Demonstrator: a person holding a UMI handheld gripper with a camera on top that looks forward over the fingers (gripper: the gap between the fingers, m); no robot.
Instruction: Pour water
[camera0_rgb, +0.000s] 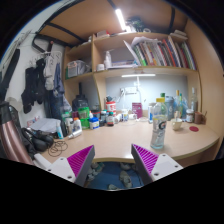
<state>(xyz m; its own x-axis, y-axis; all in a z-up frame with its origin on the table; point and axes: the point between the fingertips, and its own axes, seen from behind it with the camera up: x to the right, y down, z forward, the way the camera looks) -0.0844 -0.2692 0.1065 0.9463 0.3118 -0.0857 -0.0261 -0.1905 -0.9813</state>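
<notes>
– One clear bottle (158, 122), right of centre in the frame, upright on the desk (120, 143), beyond the right finger and well apart from it.
– Gripper?
– Gripper (113, 163) released. Magenta pads (80, 160) spread wide at the bottom of the frame, nothing clamped. Dark shape (110, 178) low between them, impossible to identify.
– Handling guess for the bottle?
– Looks like thin plastic, so probably light, soft-walled and smooth. Likely to dent under a hard squeeze and to slip under a weak one. Fill level unreadable from here, so weight unknown. Safer to assume part full, with sloshing on tilt.
– Grip point?
– Mid-body or just below the shoulder, usually stiffer there. Not the neck: too narrow, poor leverage for pouring. Square approach, both pads flat on opposite sides, moderate force.
– Cap?
– Too small to tell whether on or off. Worth checking before any tilt.
– Neighbours?
– Taller containers (180, 104) just beside it toward the right of the frame, and small jars (95, 118) along the back of the desk, left of centre. Tight on the right side. Probably easier entry from the left front, across bare desk.
– Receiving vessel?
– None identified for certain.
</notes>
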